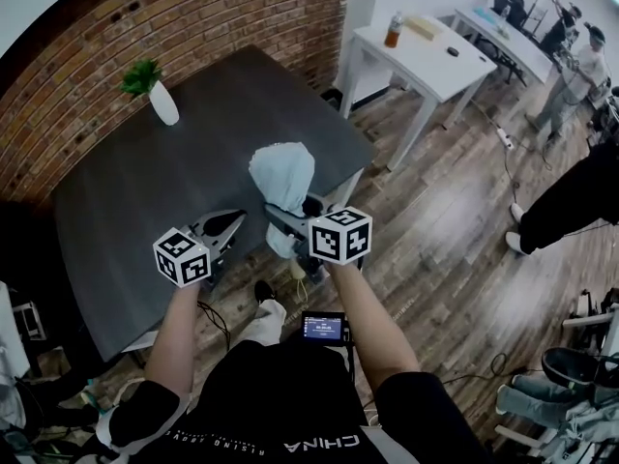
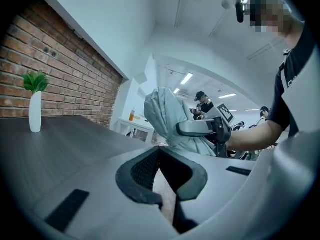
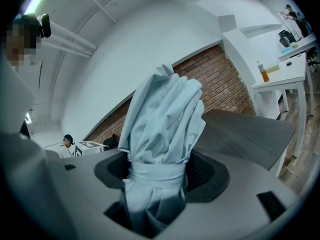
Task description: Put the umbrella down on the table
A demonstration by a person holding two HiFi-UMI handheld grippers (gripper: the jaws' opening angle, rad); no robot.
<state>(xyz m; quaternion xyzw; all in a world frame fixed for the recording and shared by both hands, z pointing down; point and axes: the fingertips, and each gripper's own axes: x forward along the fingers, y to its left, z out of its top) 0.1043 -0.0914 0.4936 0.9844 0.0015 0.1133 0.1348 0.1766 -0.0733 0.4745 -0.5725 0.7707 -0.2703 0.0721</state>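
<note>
A folded pale-blue umbrella (image 1: pixel 282 174) is bundled with its strap and stands out of my right gripper (image 1: pixel 290 222), whose jaws are shut on it near the strap. In the right gripper view the umbrella (image 3: pixel 162 124) fills the gap between the pads of the gripper (image 3: pixel 157 176). It hangs over the near right part of the dark grey table (image 1: pixel 145 201). My left gripper (image 1: pixel 230 220) is alongside, a little to the left, shut with nothing in it. The left gripper view shows its tips (image 2: pixel 160 151) meeting, with the umbrella (image 2: pixel 165 114) beyond them.
A white vase with a green plant (image 1: pixel 162 102) stands at the table's far side by the brick wall. A white table (image 1: pixel 426 61) with a bottle (image 1: pixel 393 29) is at the back right. People stand on the wooden floor at the right.
</note>
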